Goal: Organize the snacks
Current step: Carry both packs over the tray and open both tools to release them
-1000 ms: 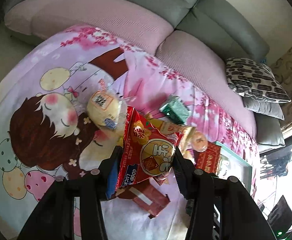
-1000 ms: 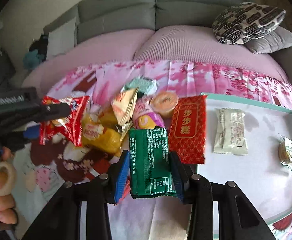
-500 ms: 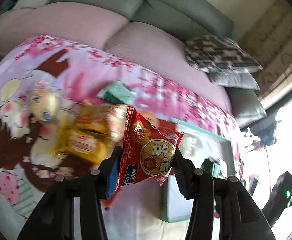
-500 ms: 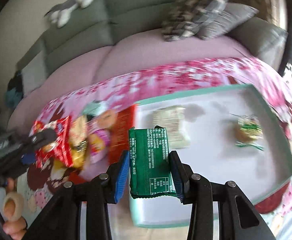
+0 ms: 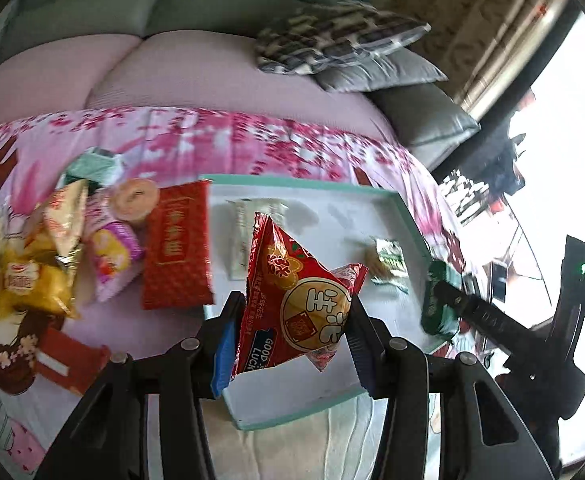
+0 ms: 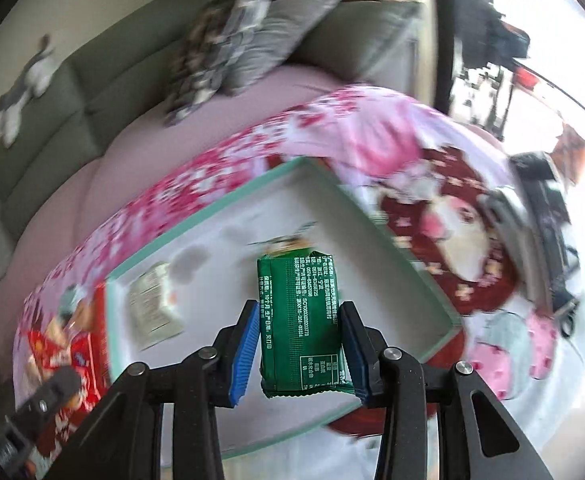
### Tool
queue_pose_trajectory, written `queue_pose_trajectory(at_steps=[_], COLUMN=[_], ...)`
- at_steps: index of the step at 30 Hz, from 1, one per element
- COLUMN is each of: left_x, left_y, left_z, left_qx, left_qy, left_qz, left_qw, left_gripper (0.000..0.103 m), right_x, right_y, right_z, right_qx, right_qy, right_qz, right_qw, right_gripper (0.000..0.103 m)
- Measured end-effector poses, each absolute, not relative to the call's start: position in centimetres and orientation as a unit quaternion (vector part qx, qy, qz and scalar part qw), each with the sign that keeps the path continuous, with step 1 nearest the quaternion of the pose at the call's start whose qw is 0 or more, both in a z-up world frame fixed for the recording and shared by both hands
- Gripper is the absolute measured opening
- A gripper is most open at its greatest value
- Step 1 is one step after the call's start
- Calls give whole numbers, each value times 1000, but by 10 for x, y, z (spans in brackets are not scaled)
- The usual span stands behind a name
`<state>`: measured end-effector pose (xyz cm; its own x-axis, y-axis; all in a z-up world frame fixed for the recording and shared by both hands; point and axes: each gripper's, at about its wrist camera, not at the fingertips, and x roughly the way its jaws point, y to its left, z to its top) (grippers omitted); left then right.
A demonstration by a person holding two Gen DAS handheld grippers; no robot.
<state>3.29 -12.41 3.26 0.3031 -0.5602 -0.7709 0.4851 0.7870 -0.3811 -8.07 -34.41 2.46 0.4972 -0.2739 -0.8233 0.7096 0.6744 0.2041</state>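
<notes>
My left gripper is shut on a red triangular snack bag and holds it above the near left corner of the white tray with a teal rim. My right gripper is shut on a green snack packet above the same tray. In the left wrist view the right gripper with the green packet shows at the tray's right edge. A pale wrapped snack and a small green-wrapped snack lie in the tray.
Left of the tray lies a pile of snacks on the pink cartoon cloth: a red flat packet, a round cup snack, a pink pack, yellow packs. A sofa with cushions stands behind. The left gripper shows bottom left in the right view.
Both grippers have swung to the right from over the snack pile to over the tray, each rolling as it went and keeping its snack.
</notes>
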Motion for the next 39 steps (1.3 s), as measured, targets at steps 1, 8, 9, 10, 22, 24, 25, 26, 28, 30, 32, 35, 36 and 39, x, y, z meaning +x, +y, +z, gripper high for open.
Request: queue_pose_trajectory(at_steps=[1,8,9,10,22,24,25,26,28,30,32,35,36,39], left_x=[31,32,32,33,39,40,41,41,41,41,42,44,44,44], left_y=[-127,-140,-140,-141,-153,-153,-152,-152,-152,-151,-149,-147,-147,-145], left_z=[31,14,12,9,-14,-18,-20,-21,-22,-22,-21,-18,-17,-13], left_qx=[-34,-37,-40,-40,-24,-22,-22,-21,-17,-18,-20,-24,-25,-27], left_qy=[493,520,524,527,553,558,560,561,562,560,556,553,551,545], left_qz=[-328,-344,-346,-347,-332,-328,-326,-325,-323,-322,-316,-314,-313,-313], left_qw=[805,781,777,774,764,762,761,761,762,763,768,772,773,777], left_gripper=[51,51,51,51,51,51,51,51,52,60,77,78,78,80], right_x=[-87,-101,-100,-99,-82,-82,-82,-82,-82,-82,-82,-82,-82,-82], right_y=[-353,-372,-372,-372,-371,-371,-371,-371,-371,-371,-371,-371,-371,-370], right_z=[23,18,17,17,-6,-6,-6,-6,-6,-7,-7,-6,-6,-5], right_qx=[279,297,297,296,283,283,283,284,285,286,286,286,286,286], right_qy=[401,396,396,396,427,428,428,428,428,430,431,430,430,428], right_qz=[-309,-328,-326,-325,-319,-318,-319,-319,-319,-318,-319,-320,-320,-320], right_qw=[816,805,806,806,797,797,797,797,796,795,794,794,794,795], right_gripper=[43,43,43,43,42,42,42,42,42,42,42,42,42,42])
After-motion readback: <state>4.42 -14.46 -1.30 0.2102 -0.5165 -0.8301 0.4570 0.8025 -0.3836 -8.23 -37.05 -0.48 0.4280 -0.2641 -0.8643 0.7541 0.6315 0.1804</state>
